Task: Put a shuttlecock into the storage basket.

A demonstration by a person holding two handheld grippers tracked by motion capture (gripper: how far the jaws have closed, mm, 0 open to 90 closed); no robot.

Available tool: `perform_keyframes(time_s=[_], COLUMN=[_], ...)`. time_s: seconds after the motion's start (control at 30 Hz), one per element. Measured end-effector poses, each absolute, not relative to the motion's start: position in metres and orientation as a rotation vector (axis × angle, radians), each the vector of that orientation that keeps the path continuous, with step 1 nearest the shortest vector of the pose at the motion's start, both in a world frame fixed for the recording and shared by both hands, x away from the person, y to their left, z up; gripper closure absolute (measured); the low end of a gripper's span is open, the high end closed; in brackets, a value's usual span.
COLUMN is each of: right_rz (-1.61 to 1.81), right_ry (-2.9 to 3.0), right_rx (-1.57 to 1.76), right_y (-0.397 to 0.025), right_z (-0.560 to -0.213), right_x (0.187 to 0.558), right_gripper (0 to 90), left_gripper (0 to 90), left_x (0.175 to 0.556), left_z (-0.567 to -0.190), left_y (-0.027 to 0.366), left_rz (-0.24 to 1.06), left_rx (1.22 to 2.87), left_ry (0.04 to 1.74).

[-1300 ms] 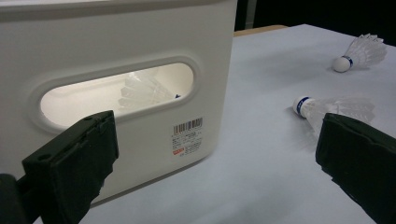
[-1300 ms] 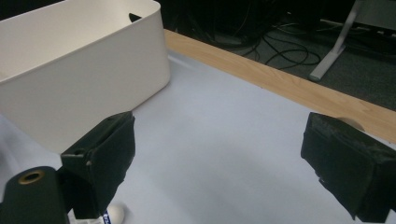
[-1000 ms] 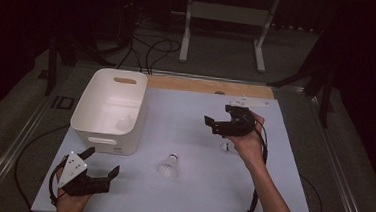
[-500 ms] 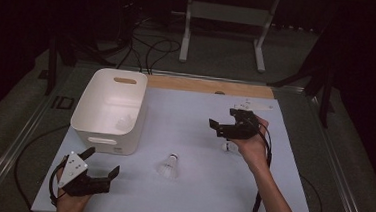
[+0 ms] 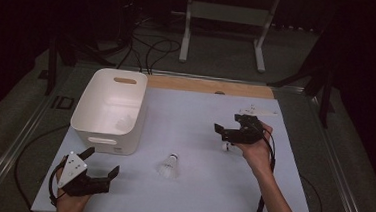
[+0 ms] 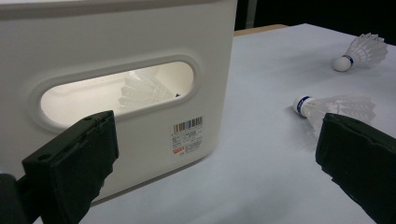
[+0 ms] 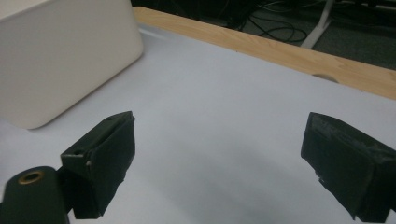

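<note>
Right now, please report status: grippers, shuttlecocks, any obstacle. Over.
Left gripper open, low by the white bin. Right gripper open, empty, above the table. Nearest shuttlecock lies loose between them; one more inside the bin. Nothing blocks it.

Two matte black two-jaw grippers with blocky, rough-edged pads: the left gripper (image 5: pixel 100 164) carries a grey three-cornered plate (image 5: pixel 73 166) and a brass-ringed hole beside its jaw, while the right gripper (image 5: pixel 227 129) trails a black cable (image 5: pixel 270 157) along a bare forearm.

Partly masked by right gripper (image 5: pixel 230 131): small shuttlecock (image 5: pixel 226 147), mid-right. Seen only through bin (image 6: pixel 140 42) handle slot: another shuttlecock (image 6: pixel 140 91).
</note>
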State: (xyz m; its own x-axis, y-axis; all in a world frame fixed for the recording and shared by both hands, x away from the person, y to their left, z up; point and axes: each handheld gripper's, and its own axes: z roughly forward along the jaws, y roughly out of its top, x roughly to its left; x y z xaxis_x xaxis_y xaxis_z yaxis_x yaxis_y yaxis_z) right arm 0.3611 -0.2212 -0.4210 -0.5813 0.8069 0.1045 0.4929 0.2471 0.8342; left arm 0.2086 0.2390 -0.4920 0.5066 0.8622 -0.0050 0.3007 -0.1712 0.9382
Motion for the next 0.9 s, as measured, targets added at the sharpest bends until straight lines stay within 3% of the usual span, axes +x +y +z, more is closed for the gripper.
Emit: perform_keyframes(time_s=[0.9], right_rz=[1.156], right_ry=[2.187], right_rx=[1.285], right_y=[-0.251], right_z=[-0.446], right_x=[0.351], right_gripper=[9.8], left_gripper=[0.0], left_x=[0.208], left_z=[-0.492], left_y=[0.239], left_rz=[0.684], left_rx=[1.718], left_ry=[0.99])
